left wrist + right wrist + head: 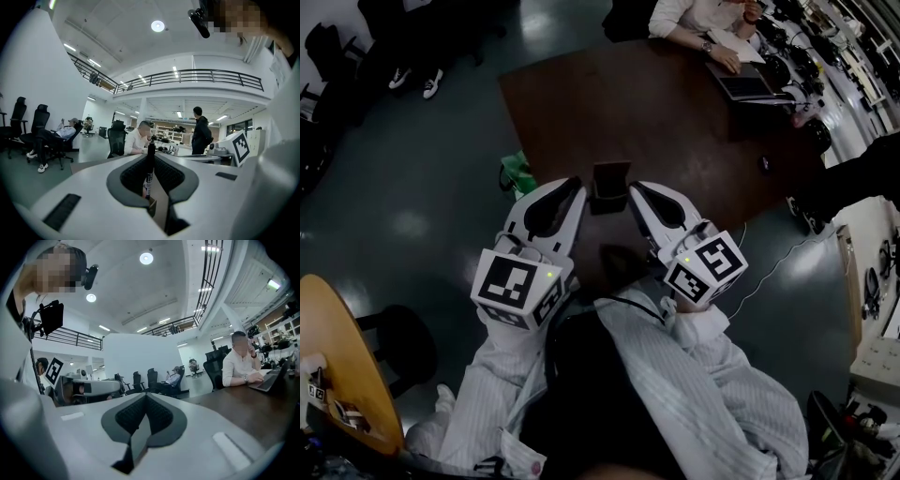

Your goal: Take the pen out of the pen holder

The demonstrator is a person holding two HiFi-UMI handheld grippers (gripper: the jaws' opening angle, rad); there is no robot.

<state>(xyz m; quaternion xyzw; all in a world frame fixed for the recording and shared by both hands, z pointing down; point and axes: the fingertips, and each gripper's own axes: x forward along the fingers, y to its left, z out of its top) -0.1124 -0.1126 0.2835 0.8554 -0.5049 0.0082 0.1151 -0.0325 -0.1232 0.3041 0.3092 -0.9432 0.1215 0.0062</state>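
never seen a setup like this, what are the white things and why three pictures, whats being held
There is no robot: a person holds a two-jaw tool in each hand, the left gripper and the right gripper. The head view looks down from a camera on that person's head. The other two pictures come from cameras riding on each gripper, looking along its jaws. Both point at a small pen holder on a dark brown table. In the left gripper view a black pen stands upright between the jaws, which look closed on it. The right gripper's jaws are together, with nothing in them.
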